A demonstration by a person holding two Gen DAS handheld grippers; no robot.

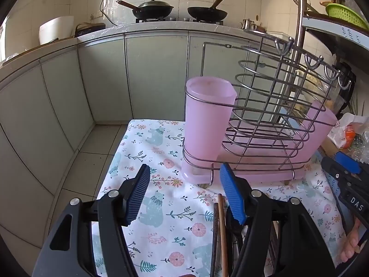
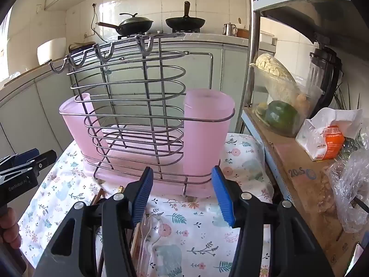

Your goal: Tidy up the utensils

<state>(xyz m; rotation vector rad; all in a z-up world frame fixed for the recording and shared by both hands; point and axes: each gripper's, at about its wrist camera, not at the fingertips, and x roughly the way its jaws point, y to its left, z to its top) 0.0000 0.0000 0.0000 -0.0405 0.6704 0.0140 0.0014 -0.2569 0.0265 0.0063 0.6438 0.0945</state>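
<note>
Utensils (image 1: 221,235) lie on the flowered cloth (image 1: 161,207) in front of the rack, a dark wooden stick and a paler brown one side by side in the left wrist view, with a black spoon-like piece beside them, partly hidden under the left gripper's inner finger; in the right wrist view a clear plastic spoon and fork (image 2: 150,230) lie on the cloth under the right gripper's left finger, with the brown stick ends (image 2: 101,195) just left of them; none of these is in the rack. Behind them stands a wire utensil rack (image 1: 265,120) on a pink plastic tray (image 1: 253,175), a pink cup (image 1: 208,117) seated at each end inside the wire rim, a row of hooks along the top bar; both cups look empty as far as their mouths show.

Left gripper (image 1: 184,187) hangs over the cloth short of the rack, tilted downward, its blue ribbed pads spread wide with only cloth between them; right gripper (image 2: 182,192) likewise stands spread apart, nothing grasped, its tips near the tray's front edge. Each gripper shows at the edge of the other's view, with part of a hand (image 2: 9,228) on its handle.

Right of the cloth runs a shelf (image 2: 299,184) bearing a clear box of vegetables (image 2: 283,106), a paper bag and plastic wrap; across the floor, a counter (image 1: 161,28) carries two black woks.
</note>
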